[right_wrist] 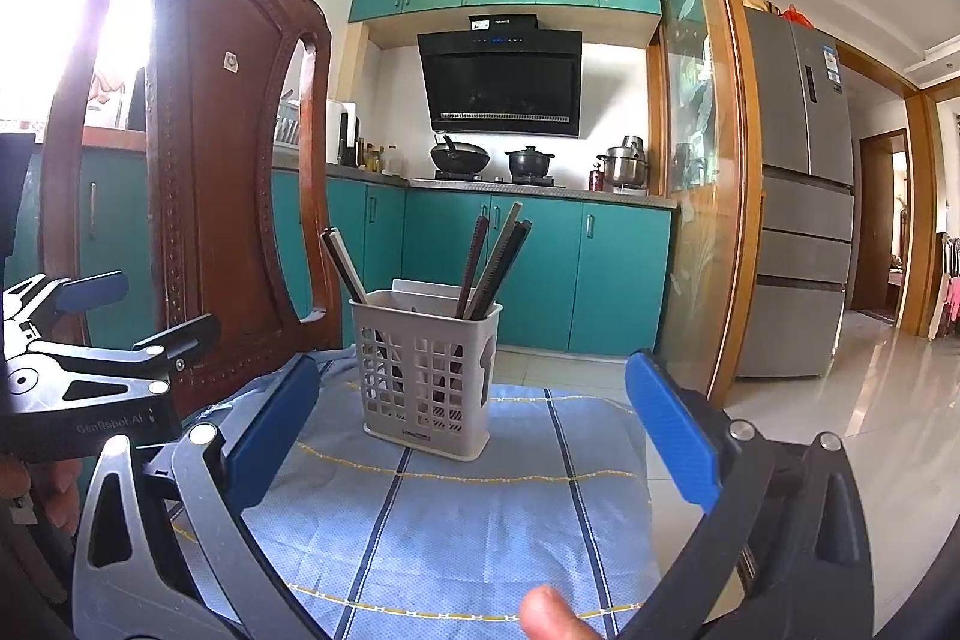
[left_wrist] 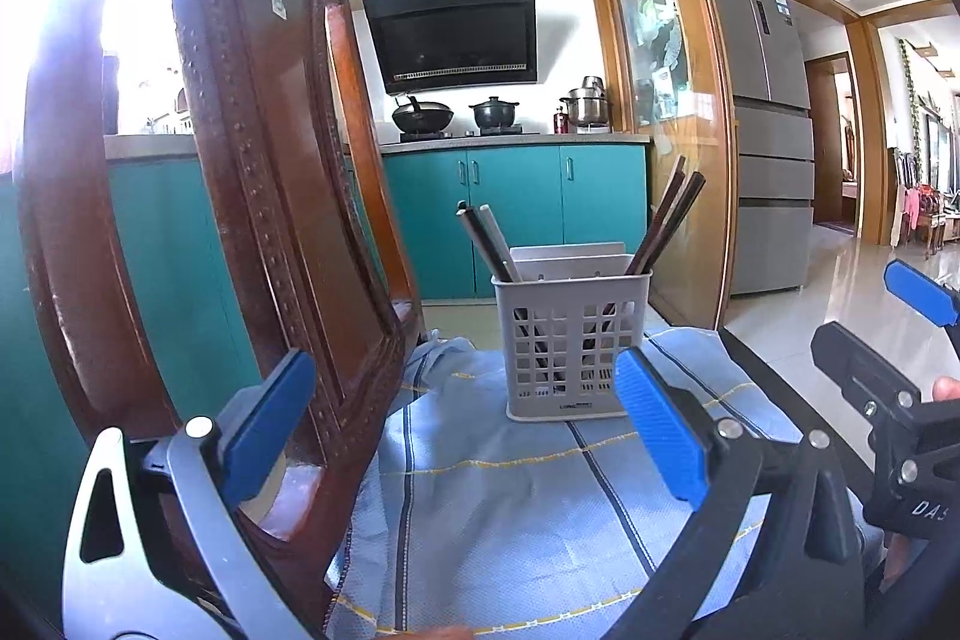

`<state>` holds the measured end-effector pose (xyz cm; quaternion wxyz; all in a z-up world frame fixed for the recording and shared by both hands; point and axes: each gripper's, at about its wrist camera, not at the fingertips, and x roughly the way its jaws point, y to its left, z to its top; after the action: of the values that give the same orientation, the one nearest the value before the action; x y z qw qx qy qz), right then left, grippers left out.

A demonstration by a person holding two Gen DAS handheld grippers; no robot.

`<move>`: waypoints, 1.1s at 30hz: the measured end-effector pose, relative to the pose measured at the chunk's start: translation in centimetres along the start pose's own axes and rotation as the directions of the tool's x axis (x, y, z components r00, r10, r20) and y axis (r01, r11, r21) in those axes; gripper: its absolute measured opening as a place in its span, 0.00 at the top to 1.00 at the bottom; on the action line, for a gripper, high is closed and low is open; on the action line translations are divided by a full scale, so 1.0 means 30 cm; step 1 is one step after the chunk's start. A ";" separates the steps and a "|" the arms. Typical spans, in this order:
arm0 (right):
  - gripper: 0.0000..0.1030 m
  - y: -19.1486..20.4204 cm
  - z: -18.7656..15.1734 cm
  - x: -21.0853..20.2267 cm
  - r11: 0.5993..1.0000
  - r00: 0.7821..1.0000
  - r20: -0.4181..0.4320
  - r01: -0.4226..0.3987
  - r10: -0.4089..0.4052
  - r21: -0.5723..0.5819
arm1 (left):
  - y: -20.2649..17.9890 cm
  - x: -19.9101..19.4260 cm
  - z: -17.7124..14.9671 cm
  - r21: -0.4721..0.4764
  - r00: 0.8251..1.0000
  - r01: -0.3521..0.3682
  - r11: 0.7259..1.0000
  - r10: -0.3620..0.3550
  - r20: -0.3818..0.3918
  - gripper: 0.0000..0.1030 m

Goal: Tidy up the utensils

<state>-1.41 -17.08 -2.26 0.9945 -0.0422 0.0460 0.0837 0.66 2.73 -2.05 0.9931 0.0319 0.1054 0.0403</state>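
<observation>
Blue checked cloth [right_wrist: 468, 508] carries a grey perforated plastic utensil basket [right_wrist: 427, 381] holding dark chopsticks [right_wrist: 493, 263]; left tool [left_wrist: 462, 430] and right tool [right_wrist: 471, 430] both gape wide, empty.

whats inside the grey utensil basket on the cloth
The grey basket holds chopsticks: one bunch leans right, another leans left. A white divider rises at the back. Their lower ends show only dimly through the lattice; anything lying on the bottom is hidden.
</observation>
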 end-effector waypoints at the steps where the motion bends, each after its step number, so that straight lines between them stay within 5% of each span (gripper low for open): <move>1: 0.03 0.000 -0.001 0.000 1.000 1.000 0.000 0.001 -0.001 -0.002 | -0.003 0.001 -0.001 0.003 1.000 -0.005 1.000 0.005 -0.001 0.03; 33: 0.03 -0.003 -0.002 0.004 1.000 1.000 -0.010 -0.008 0.008 -0.014 | 0.000 0.002 -0.008 0.002 1.000 -0.014 1.000 0.014 0.001 0.03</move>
<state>-1.28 -17.16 -2.33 0.9936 -0.0495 0.0506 0.0879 0.68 2.75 -2.30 0.9928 0.0339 0.1046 0.0471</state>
